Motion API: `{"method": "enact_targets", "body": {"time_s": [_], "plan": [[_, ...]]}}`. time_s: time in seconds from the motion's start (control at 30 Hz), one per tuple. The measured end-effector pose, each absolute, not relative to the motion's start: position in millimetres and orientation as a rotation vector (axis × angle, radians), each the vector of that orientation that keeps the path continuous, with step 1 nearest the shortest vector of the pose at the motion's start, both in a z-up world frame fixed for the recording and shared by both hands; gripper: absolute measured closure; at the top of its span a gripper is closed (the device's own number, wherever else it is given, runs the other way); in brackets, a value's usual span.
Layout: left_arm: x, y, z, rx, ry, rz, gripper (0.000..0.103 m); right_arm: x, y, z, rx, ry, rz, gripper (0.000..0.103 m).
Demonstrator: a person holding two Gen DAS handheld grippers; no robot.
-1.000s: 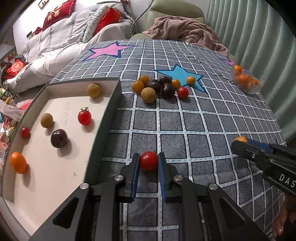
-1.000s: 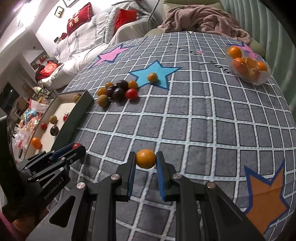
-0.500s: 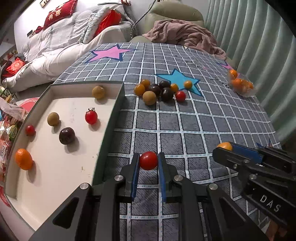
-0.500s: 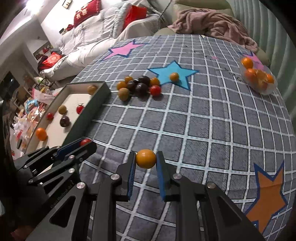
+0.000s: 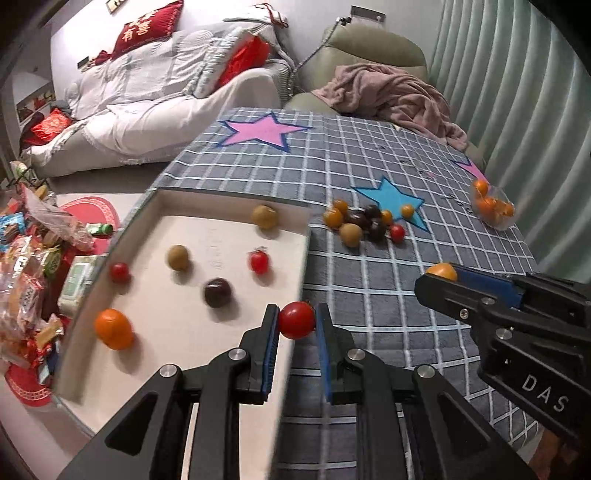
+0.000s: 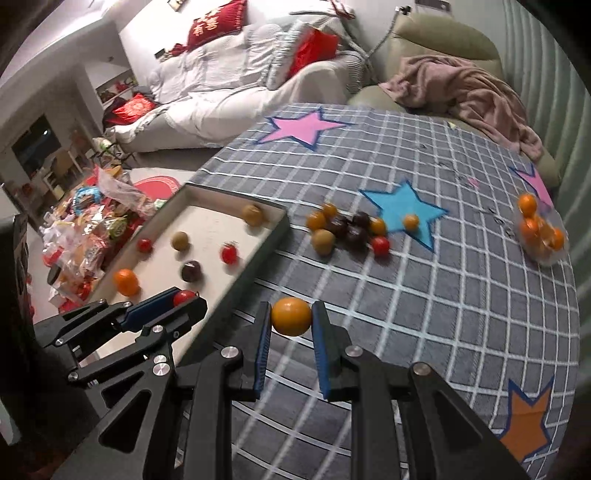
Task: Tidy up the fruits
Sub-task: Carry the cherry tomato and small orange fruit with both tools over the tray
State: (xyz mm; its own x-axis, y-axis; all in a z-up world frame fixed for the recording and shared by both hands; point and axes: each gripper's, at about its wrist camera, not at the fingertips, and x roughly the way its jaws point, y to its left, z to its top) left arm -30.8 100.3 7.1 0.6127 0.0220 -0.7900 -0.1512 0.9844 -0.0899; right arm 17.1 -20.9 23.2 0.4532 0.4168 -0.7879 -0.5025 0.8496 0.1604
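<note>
"DAS" in white on right gripper (image 5: 443, 275) body; Chinese characters on red cushion (image 5: 146, 26), unreadable.

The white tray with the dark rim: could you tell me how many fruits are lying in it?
6: an orange, a small red tomato, two tan fruits, a dark plum and a stemmed red tomato. None seems hidden.

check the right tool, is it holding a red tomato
No, the right tool is shut on an orange fruit; the red tomato sits in the left tool.
</note>
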Motion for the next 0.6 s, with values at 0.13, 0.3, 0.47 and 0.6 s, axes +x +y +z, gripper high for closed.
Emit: {"method": "enact_targets", "body": {"time_s": [0.13, 0.3, 0.47, 0.6], "plan": [[-34, 126, 13, -0.161, 0.908, 0.139, 0.082, 16, 6, 31, -0.128, 0.932, 0.609, 0.079], [-39, 161, 14, -0.163, 0.912, 0.206, 0.082, 16, 40, 38, -0.154, 0.926, 0.667, 0.079], [-43, 186, 7, -0.173, 0.929, 0.253, 0.082, 16, 69, 38, -0.177, 0.934, 0.714, 0.079], [-46, 198, -4, -0.181, 0.957, 0.273, 0.082, 15, 87, 32, -0.190, 0.956, 0.743, 0.079]]}}
